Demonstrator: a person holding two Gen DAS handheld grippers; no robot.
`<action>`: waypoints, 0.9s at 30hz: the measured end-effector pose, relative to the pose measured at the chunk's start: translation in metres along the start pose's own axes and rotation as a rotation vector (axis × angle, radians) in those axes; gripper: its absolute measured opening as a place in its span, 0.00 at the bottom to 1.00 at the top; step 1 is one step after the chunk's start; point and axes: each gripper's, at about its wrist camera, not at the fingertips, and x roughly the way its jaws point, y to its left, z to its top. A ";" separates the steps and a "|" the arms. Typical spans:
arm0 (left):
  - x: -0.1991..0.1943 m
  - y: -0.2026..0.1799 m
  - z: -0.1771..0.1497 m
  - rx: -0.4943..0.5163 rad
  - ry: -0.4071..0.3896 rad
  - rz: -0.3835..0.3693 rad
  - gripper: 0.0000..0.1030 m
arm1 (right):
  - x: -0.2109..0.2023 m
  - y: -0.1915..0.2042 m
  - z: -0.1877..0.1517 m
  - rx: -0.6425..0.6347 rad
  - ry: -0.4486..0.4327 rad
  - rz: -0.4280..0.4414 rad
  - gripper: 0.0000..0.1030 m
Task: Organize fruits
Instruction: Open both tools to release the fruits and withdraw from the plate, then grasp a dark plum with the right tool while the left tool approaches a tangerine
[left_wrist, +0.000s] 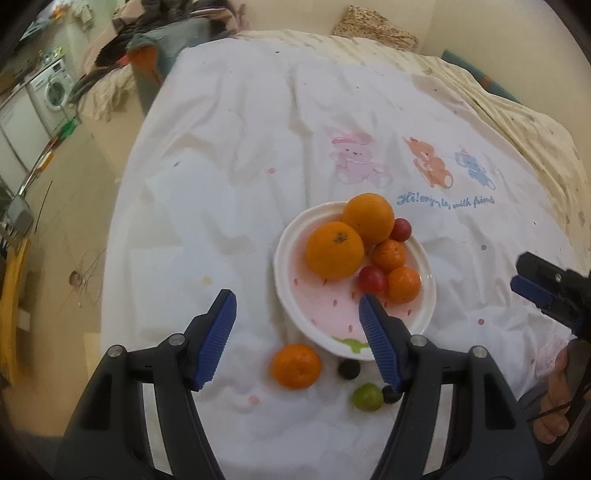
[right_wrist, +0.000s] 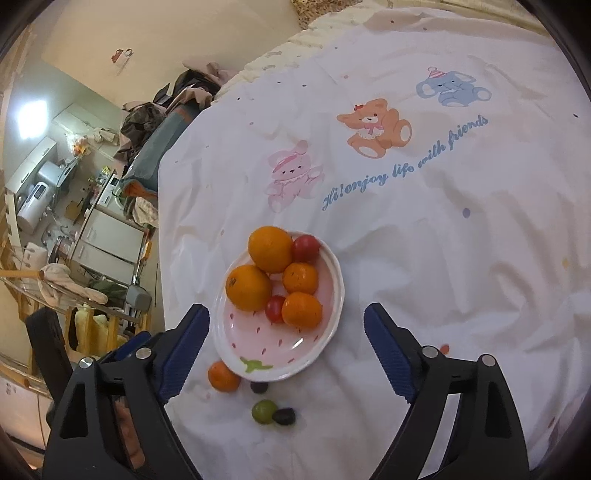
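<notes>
Left tool (left_wrist: 297, 308) gapes empty; right tool (right_wrist: 286, 325) likewise; just ahead of both, a plate (right_wrist: 325, 343) of oranges (right_wrist: 270, 249) and tomatoes (right_wrist: 306, 248); nearer, loose on the bedsheet (right_wrist: 461, 258), a mandarin (right_wrist: 222, 376), green fruit (right_wrist: 263, 410) and dark ones, blurred; beyond, print reads "Hi! enjoy life with friends".

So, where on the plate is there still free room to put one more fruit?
The near half of the strawberry plate is bare, between the stem print and the near red tomato. The far half is crowded with oranges. Outside the near rim lie a mandarin, a green grape and two dark grapes.
</notes>
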 end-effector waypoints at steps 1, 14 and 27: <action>-0.002 0.001 -0.002 -0.002 0.006 -0.005 0.65 | -0.002 0.001 -0.002 -0.003 -0.001 0.001 0.86; -0.020 0.009 -0.027 -0.030 0.025 -0.019 0.66 | -0.012 0.012 -0.043 -0.051 0.036 -0.028 0.86; -0.022 0.008 -0.035 -0.027 0.027 0.004 0.66 | 0.017 -0.007 -0.060 0.049 0.166 -0.080 0.83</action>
